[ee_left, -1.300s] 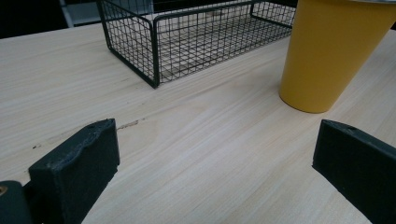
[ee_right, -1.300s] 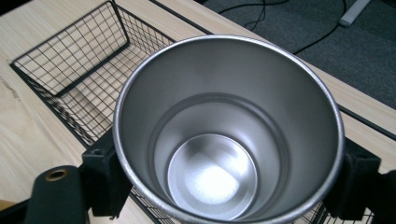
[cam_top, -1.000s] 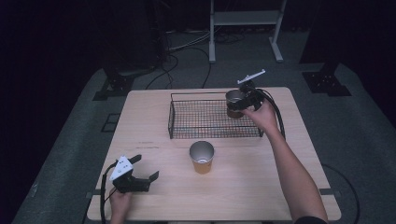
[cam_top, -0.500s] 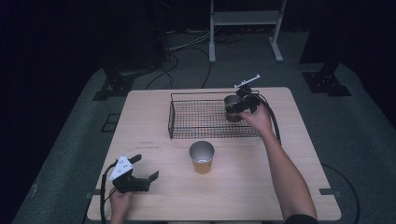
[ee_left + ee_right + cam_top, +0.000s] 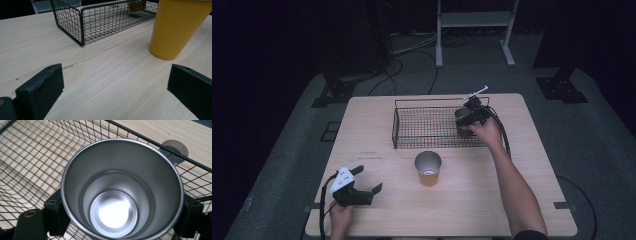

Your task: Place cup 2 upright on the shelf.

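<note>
A black wire basket (image 5: 427, 101) stands at the back middle of the wooden table. My right gripper (image 5: 470, 119) is shut on a cup (image 5: 461, 118), brown outside and silver inside, and holds it upright inside the basket's right end. In the right gripper view the cup (image 5: 120, 195) sits between the two black pads (image 5: 53, 215), with the basket mesh (image 5: 37, 157) under and around it. A second cup (image 5: 428, 169), orange with a silver inside, stands upright in front of the basket. My left gripper (image 5: 369, 179) rests open at the front left of the table, its jaws wide apart, nothing between them.
In the left gripper view the orange cup (image 5: 177, 27) stands ahead on the right and the basket's corner (image 5: 81, 27) ahead on the left. A round brown disc (image 5: 176, 148) lies on the table just outside the basket's wire wall.
My right gripper has sunk with the cup from above the basket's right rim down into the basket. The left gripper and the orange cup have stayed put.
</note>
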`<act>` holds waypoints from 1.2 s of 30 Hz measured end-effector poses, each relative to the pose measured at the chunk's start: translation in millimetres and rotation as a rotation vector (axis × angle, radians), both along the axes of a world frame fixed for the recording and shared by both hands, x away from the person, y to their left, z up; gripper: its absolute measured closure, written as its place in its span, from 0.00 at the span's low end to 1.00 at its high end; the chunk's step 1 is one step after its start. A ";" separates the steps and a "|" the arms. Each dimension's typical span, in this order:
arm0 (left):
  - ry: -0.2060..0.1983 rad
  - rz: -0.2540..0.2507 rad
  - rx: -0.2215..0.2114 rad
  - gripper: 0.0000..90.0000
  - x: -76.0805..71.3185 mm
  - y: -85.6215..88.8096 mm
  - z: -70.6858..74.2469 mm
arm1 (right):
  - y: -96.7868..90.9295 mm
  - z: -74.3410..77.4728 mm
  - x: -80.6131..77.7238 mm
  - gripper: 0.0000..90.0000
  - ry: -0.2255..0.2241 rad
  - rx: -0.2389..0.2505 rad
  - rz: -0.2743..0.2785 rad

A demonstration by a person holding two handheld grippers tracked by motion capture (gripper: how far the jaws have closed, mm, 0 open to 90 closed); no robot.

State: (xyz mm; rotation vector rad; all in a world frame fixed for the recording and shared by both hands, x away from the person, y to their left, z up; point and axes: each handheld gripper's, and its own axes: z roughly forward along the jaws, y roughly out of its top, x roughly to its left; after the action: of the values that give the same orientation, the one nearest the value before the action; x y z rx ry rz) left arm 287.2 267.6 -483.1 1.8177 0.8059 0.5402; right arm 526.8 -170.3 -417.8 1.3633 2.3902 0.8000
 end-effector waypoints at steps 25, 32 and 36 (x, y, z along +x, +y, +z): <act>-0.006 -0.002 0.007 0.00 -0.7 -0.7 0.0 | -2.4 -9.6 -7.4 0.14 0.025 -0.003 0.013; -0.007 -0.003 0.009 0.00 -0.9 -1.0 0.0 | -7.9 -9.8 -11.2 0.14 0.015 0.018 0.003; -0.006 -0.003 0.010 0.00 -0.8 -1.0 0.0 | -8.7 -6.4 -14.3 0.12 -0.008 0.050 0.006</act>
State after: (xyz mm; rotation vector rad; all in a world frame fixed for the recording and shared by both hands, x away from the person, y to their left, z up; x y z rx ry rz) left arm 286.4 266.7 -483.1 1.8251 0.7975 0.5488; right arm 512.6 -178.9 -424.2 1.3698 2.3849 0.8702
